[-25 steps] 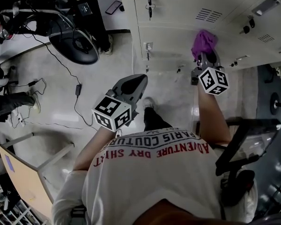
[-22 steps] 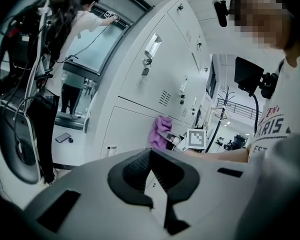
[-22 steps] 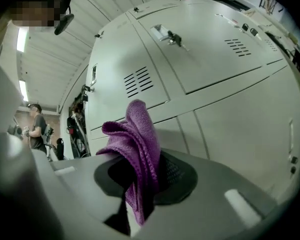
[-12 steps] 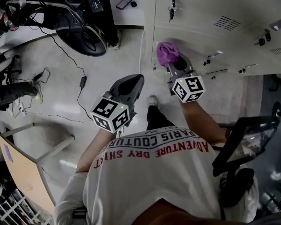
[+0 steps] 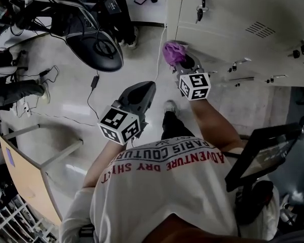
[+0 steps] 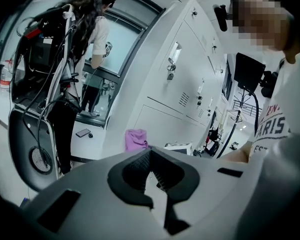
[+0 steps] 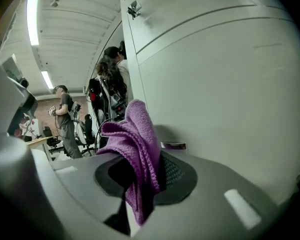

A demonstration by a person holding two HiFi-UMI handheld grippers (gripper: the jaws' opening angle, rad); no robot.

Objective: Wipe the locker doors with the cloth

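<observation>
Purple cloth point(image 7: 137, 149) clamped between right gripper point(image 7: 140, 186) jaws, up against pale locker door point(image 7: 225, 89) near the bank's corner | left gripper point(image 6: 155, 176) jaws together, empty, well apart from lockers

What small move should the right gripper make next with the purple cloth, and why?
Probably sweep the cloth rightward along the locker door. The right gripper, shut on it, holds it at the door's left edge, so most of the door lies to the right.

A workroom or lab: grey lockers point(image 5: 243, 9), trailing floor cables point(image 5: 89, 103), office chairs point(image 7: 54, 143).
</observation>
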